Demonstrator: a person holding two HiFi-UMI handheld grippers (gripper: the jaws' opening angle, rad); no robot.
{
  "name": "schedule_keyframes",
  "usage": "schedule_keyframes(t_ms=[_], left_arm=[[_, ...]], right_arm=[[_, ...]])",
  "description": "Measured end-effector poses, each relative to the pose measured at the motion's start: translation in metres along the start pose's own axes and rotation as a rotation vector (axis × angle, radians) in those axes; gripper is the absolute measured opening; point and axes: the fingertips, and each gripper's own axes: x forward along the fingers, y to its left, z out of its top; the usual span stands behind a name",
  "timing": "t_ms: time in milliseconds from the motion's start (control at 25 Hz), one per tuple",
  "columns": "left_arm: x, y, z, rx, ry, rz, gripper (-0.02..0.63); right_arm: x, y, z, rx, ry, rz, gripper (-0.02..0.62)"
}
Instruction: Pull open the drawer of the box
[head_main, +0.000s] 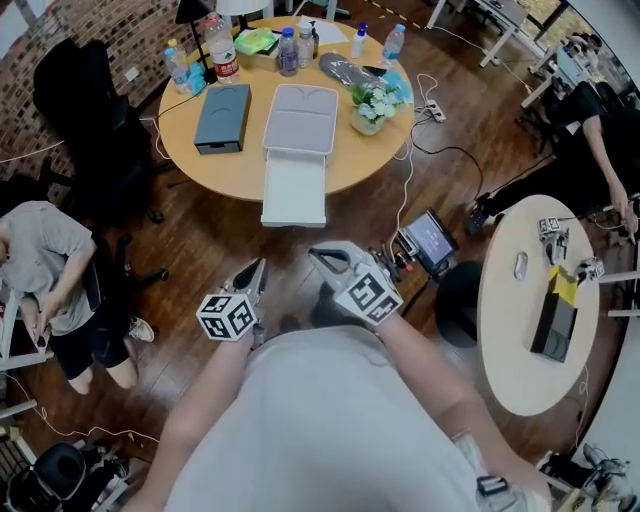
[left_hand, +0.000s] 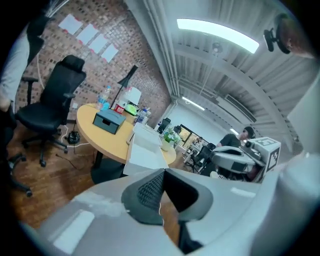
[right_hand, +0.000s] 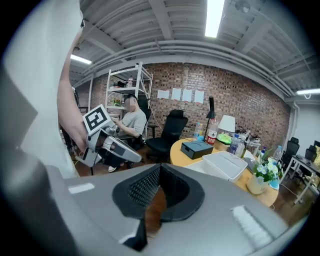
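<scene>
A white box (head_main: 300, 120) lies on the round wooden table (head_main: 190, 150), and its drawer (head_main: 294, 190) stands pulled out past the table's near edge. The same box shows in the left gripper view (left_hand: 147, 140) and the right gripper view (right_hand: 227, 165). My left gripper (head_main: 262, 266) and right gripper (head_main: 318, 256) hover close to my body over the floor, well short of the table. Both are shut with nothing between the pads, as their own views show: left gripper (left_hand: 162, 172), right gripper (right_hand: 160, 169).
A dark grey box (head_main: 222, 117) sits left of the white one. Bottles (head_main: 222, 50), a flower pot (head_main: 372, 108) and a lamp crowd the table's far side. A black chair (head_main: 75, 110) and a seated person (head_main: 50, 270) are at left. At right stands a white table (head_main: 535, 300), with a screen (head_main: 428, 238) and cables nearby.
</scene>
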Motion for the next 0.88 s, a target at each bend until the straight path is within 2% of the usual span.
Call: schedule_keyframes(t_ms=[120,280,640,880], left_arm=[[-0.010,-0.016,0.004,0.087,0.004,-0.030,0.005],[-0.032,-0.028,-0.005,0.093,0.023,-0.044,0.005],[-0.052,-0.063,-0.005,0.294,0.030,-0.137,0.005],[-0.056,-0.079,-0.003,0.362,0.025,-0.202,0.005]], right_arm=[[-0.008,0.005,-0.001,0.017,-0.013,-0.013,0.008],[-0.023,0.028,-0.011,0.039,-0.006,-0.010,0.006],[-0.042,0.054,-0.019,0.091,-0.019,-0.036,0.008],[-0.042,0.067,-0.008,0.094,-0.037,-0.048,0.008]])
